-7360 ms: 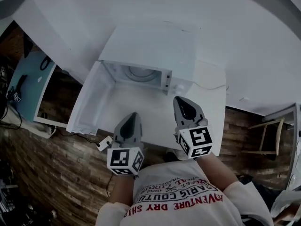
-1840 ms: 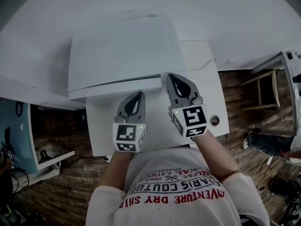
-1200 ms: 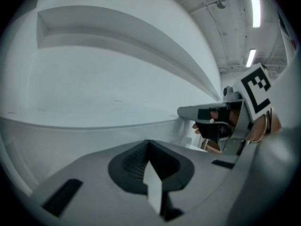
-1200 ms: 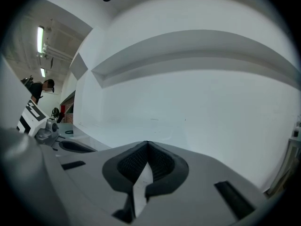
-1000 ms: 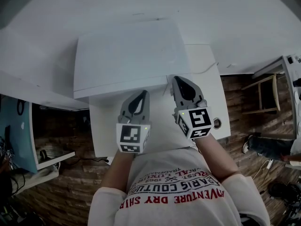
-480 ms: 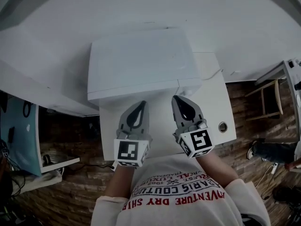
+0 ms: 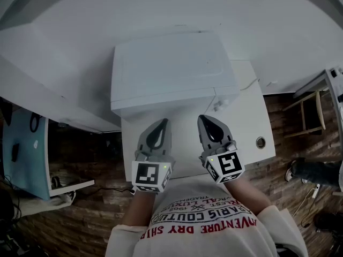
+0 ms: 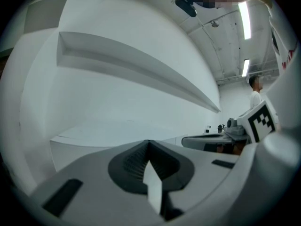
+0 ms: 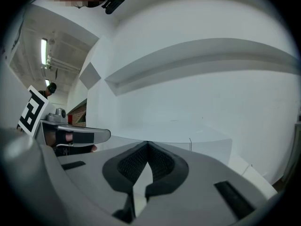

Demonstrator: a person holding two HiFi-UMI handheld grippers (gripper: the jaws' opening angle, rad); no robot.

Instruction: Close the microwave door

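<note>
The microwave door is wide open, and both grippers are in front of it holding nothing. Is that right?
No. The door of the microwave is shut, as the head view shows. The left gripper and right gripper are in front of it, holding nothing.

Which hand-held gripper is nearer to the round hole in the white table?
Right. The right hand-held gripper lies to the left of the round hole; the left hand-held gripper lies farther left, beyond it.
</note>
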